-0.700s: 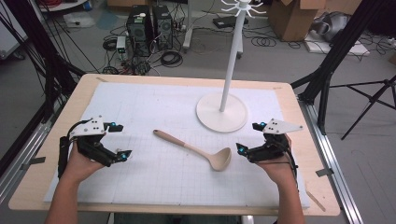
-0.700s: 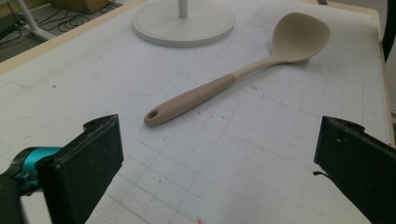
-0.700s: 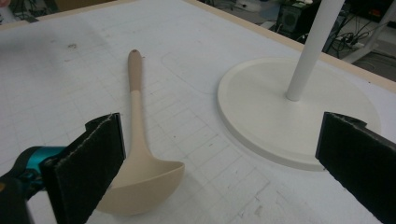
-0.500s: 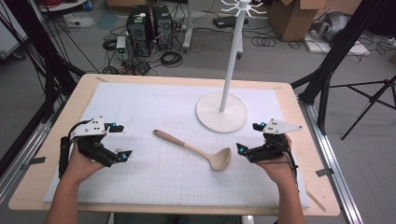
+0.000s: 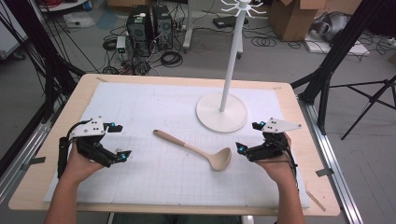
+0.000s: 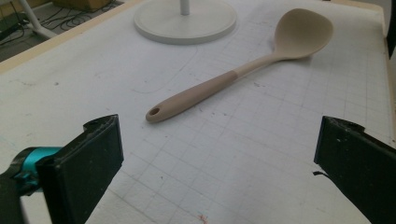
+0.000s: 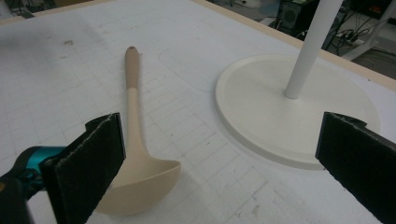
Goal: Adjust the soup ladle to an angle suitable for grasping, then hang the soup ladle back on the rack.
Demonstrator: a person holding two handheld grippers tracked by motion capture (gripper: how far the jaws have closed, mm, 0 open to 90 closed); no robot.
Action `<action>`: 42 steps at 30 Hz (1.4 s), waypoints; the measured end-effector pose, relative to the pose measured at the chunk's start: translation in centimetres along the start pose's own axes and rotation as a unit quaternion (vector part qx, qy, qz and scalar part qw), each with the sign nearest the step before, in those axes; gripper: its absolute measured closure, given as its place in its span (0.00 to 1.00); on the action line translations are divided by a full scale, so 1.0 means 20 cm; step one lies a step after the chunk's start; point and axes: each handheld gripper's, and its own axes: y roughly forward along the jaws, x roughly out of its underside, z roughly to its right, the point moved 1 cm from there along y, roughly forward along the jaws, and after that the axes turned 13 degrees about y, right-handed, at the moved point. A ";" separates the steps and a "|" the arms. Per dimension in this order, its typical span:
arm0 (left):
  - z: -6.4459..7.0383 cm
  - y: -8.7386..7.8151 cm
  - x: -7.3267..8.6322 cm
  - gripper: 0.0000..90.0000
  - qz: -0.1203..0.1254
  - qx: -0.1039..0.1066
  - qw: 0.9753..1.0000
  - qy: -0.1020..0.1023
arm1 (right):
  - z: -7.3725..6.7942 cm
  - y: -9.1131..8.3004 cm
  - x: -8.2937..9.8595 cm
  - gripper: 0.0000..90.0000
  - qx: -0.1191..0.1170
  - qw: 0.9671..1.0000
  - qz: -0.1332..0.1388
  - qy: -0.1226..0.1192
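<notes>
Wooden bench (image 5: 56, 186) covered by a white gridded mat (image 5: 154, 107), with a ladle between two grippers.
A white stand (image 5: 222, 112) is seen at the far right of the mat; the beige ladle (image 5: 196, 150) lies flat near the middle, bowl toward the right gripper (image 5: 249, 138). The left gripper (image 5: 120, 140) is held well apart from the handle. Both sets of jaws are spread wide, nothing held.

Bright even overhead light; soft short shadows; mild softness throughout; near jaws slightly blurred.
</notes>
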 end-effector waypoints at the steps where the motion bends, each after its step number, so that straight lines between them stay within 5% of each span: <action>1: -0.01 0.00 0.00 0.02 -0.001 -0.001 1.000 0.002 | 0.00 0.00 0.00 0.00 -0.001 1.000 0.001 -0.001; 25: -0.01 -0.03 0.02 0.02 -0.009 -0.015 1.000 -0.003 | -0.02 -0.01 -0.01 0.00 -0.005 1.000 0.001 -0.006; 42: -0.02 -0.10 0.02 0.02 -0.004 -0.031 1.000 -0.004 | -0.06 0.11 -0.11 0.00 -0.024 0.999 -0.024 -0.015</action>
